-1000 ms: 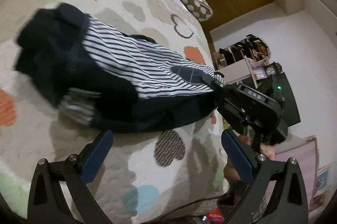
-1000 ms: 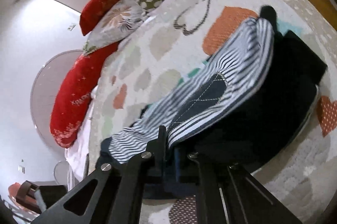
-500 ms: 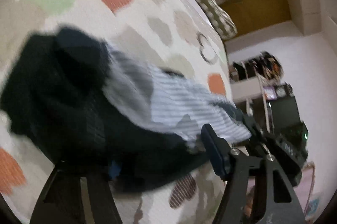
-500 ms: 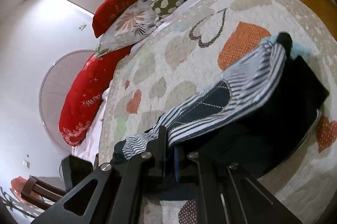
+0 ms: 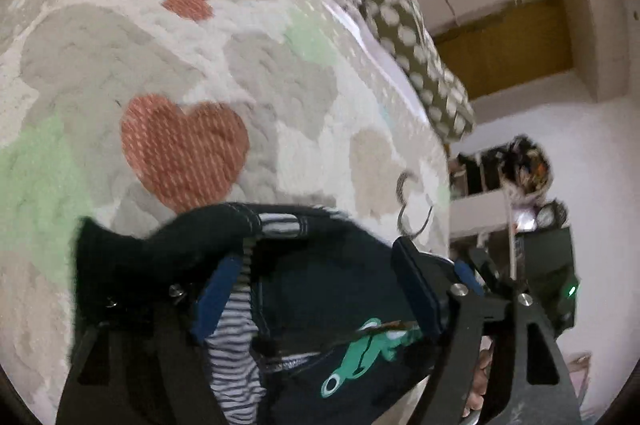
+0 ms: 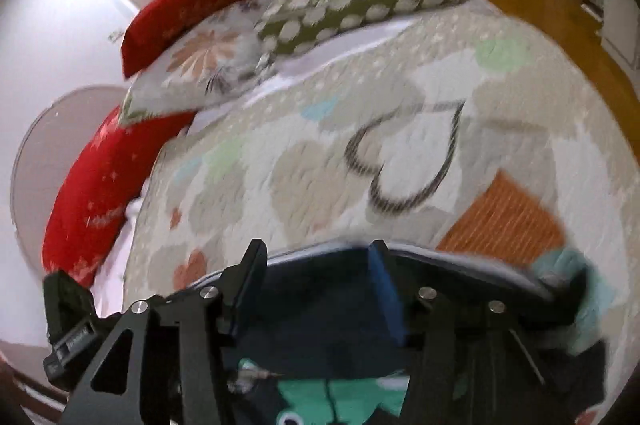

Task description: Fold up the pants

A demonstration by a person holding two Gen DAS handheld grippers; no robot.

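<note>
The pants (image 5: 320,297) are small and dark navy, with a striped lining and a green frog print. They lie bunched on a heart-patterned quilt (image 5: 180,85). My left gripper (image 5: 316,285) is open, its blue-padded fingers astride the cloth, with the striped lining against the left pad. In the right wrist view the pants (image 6: 320,337) lie under my right gripper (image 6: 316,289), which is open with its jaws apart over the dark fabric. The right gripper's body (image 5: 552,281) shows at the right of the left wrist view.
Red, floral and spotted green pillows (image 6: 352,5) lie at the head of the bed. The bed edge drops off to the right toward a wooden floor (image 6: 560,5). Shelves and a dark cabinet (image 5: 532,225) stand beside the bed.
The right gripper has let go of the striped pants edge and opened. The left gripper has moved forward onto the pants. The pants now show their dark side with the frog print.
</note>
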